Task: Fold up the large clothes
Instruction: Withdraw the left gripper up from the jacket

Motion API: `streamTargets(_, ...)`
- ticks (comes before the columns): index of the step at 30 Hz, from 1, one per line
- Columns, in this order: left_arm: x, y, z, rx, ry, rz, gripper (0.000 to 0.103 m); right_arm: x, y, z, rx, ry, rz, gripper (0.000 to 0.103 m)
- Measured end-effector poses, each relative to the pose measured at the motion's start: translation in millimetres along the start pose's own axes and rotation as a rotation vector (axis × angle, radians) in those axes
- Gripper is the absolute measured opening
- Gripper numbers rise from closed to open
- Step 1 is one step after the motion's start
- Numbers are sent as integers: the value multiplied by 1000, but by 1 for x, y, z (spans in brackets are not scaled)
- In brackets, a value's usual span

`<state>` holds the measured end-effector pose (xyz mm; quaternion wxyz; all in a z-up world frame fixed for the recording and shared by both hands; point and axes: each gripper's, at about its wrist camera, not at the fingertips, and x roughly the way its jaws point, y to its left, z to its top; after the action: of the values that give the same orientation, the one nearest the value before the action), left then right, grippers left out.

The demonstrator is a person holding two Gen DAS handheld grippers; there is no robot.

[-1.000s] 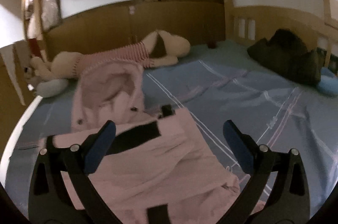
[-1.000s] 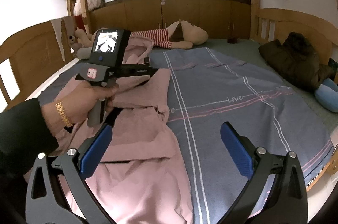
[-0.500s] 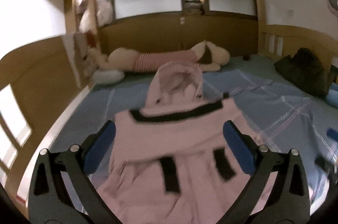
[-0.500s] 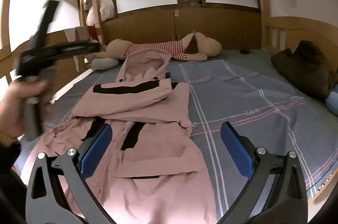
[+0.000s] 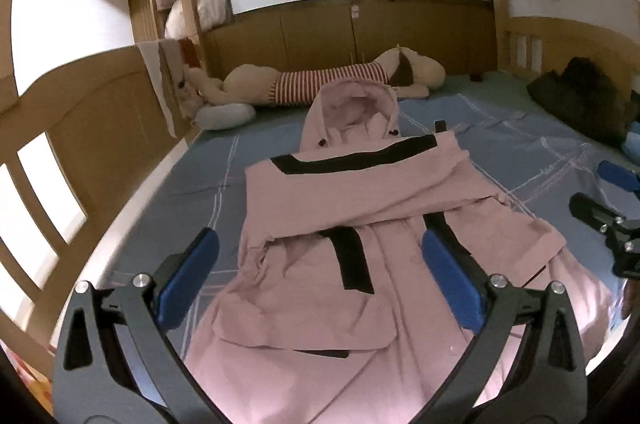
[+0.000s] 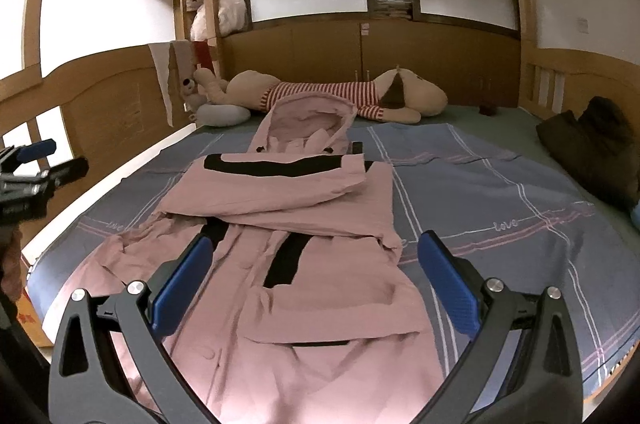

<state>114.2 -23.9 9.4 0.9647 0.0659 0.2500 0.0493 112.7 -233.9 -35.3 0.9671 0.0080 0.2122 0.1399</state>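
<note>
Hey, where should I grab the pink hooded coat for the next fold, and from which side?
Probably the loose hem of the pink hooded coat, nearest both cameras. It lies flat on the blue checked bedsheet, sleeves already folded across the chest. Come in low from the foot of the bed, the open left claw and open right claw each pinching a bottom corner.

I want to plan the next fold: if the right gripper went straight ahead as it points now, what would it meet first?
Most likely the pink coat, spread on the bed below the open right gripper; depth is hard to judge.
</note>
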Motion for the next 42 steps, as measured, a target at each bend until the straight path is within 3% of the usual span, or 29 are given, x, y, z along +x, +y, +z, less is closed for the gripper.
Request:
streamTargets(13,21,-4,6,-34,29,-21,101,11,40,6,-55,-28,6,102)
streamTargets(32,37,-10,10,-68,87,-102,101,10,32,7,-39,-4,29,102)
streamTargets(42,83,10,27,-56,157,-105,101,24,29,16,20,13,62,102)
